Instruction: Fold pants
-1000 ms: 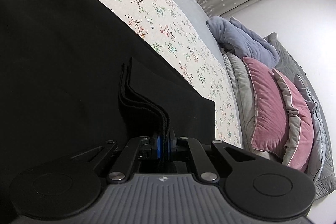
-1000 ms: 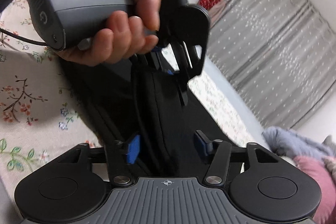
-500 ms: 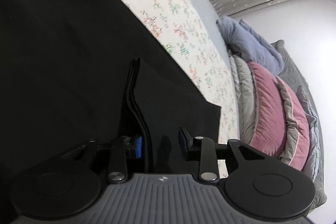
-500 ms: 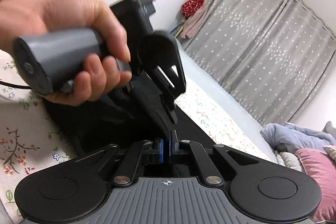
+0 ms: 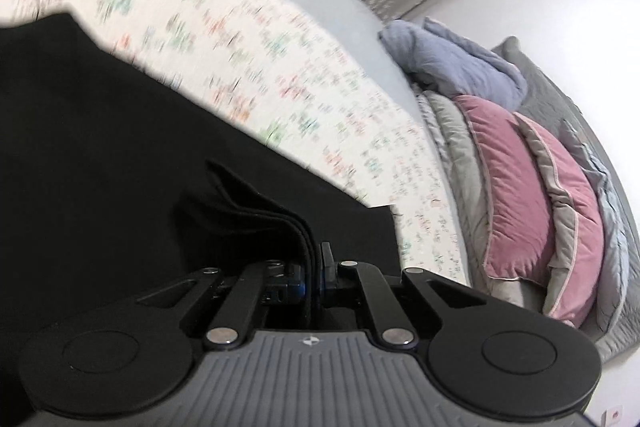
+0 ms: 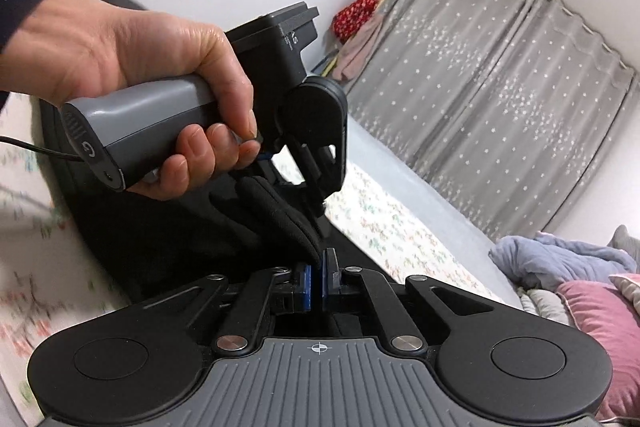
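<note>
Black pants (image 5: 120, 155) lie spread on a floral bedsheet (image 5: 248, 67). My left gripper (image 5: 314, 273) is shut on a bunched stack of the pants' layered edge, which rises between its blue pads. In the right wrist view my right gripper (image 6: 318, 285) is shut on the same raised edge of the pants (image 6: 280, 219), a short way along it from the left gripper (image 6: 316, 211), which a hand (image 6: 160, 83) holds just ahead. The edge hangs lifted between both grippers.
Pink and grey pillows (image 5: 532, 211) and a lavender blanket (image 5: 452, 63) are stacked at the head of the bed on the right. Grey star-patterned curtains (image 6: 500, 99) hang beyond the bed's far side. A cable (image 6: 36, 151) trails from the left gripper's handle.
The left gripper, open half a second ago, has shut on the pants edge again. The right gripper stays shut on it. Both have lifted, and the view is blurred by motion.
</note>
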Motion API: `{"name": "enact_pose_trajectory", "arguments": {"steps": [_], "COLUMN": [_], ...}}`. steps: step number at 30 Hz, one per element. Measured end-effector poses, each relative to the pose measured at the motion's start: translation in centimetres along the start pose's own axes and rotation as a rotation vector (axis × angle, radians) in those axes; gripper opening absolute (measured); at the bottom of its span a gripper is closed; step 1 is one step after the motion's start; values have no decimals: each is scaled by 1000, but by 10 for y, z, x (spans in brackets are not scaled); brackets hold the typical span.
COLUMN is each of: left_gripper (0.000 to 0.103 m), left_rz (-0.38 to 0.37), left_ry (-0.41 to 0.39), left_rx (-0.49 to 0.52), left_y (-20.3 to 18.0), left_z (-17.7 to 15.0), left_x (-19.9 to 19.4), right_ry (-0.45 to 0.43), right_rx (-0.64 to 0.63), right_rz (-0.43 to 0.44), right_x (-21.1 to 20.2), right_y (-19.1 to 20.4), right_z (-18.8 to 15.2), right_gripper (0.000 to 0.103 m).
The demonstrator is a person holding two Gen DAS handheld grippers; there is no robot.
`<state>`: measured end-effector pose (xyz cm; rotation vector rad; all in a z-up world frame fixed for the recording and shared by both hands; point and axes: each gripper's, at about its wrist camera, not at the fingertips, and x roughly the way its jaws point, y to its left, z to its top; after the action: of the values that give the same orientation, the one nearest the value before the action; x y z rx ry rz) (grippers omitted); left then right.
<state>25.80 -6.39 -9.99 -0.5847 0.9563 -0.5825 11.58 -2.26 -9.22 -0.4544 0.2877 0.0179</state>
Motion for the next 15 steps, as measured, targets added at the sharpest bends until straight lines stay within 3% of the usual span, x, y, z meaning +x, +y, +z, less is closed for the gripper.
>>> {"name": "enact_pose_trajectory", "arguments": {"steps": [8,10,15], "left_gripper": [6,6,6], "left_rz": [46,95,108], "left_ry": [-52,-65,-99], "left_rx": [188,217,248], "left_y": [3,13,41], "left_z": [24,27,36], "left_x": [-59,-68,-96], "right_ry": [-68,-72,-87], "right_rx": [-5,24,15], "right_rz": [49,78,119], "right_x": [-7,-1,17], "right_y": [18,26,68], "right_z": [33,44,73], "right_gripper": [2,2,2]}}
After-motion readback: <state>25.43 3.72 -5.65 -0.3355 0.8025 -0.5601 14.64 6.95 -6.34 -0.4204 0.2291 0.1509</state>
